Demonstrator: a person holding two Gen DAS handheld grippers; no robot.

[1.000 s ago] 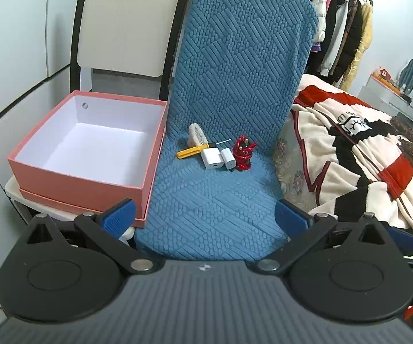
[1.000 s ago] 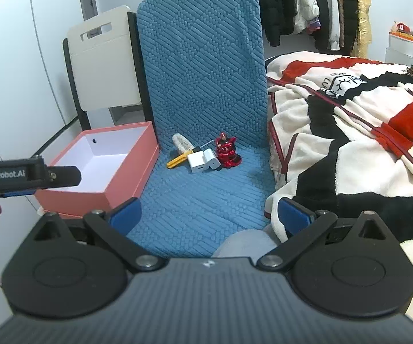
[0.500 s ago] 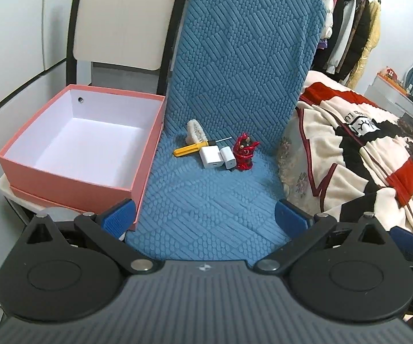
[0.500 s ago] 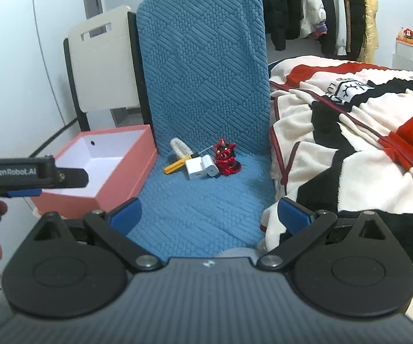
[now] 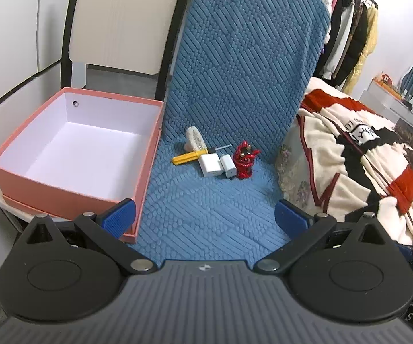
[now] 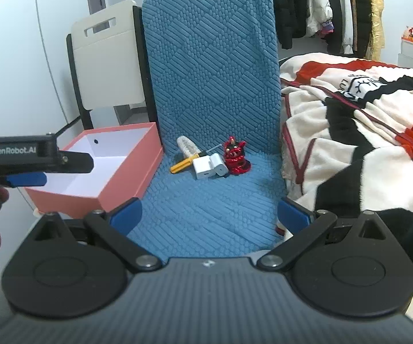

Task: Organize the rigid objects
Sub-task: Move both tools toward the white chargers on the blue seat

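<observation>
A small cluster lies at the back of the blue seat (image 5: 206,209): a red figurine (image 5: 244,160) (image 6: 236,160), two white chargers (image 5: 211,165) (image 6: 203,168), a yellow-handled screwdriver (image 5: 190,156) (image 6: 184,163) and a white brush (image 5: 195,140) (image 6: 185,145). An empty pink box (image 5: 71,146) (image 6: 132,172) stands left of the seat. My left gripper (image 5: 205,218) is open and empty above the seat's front edge. My right gripper (image 6: 208,215) is open and empty, also short of the cluster.
A bed with a red, black and cream blanket (image 6: 364,120) borders the seat on the right. A white chair back (image 5: 120,20) stands behind the box. Coats hang on a rack (image 6: 335,8) at the back. The left gripper body (image 6: 31,157) shows at the right view's left edge.
Both grippers have moved forward and a little lower toward the seat; the cluster and box appear larger. Nothing on the seat has moved.
</observation>
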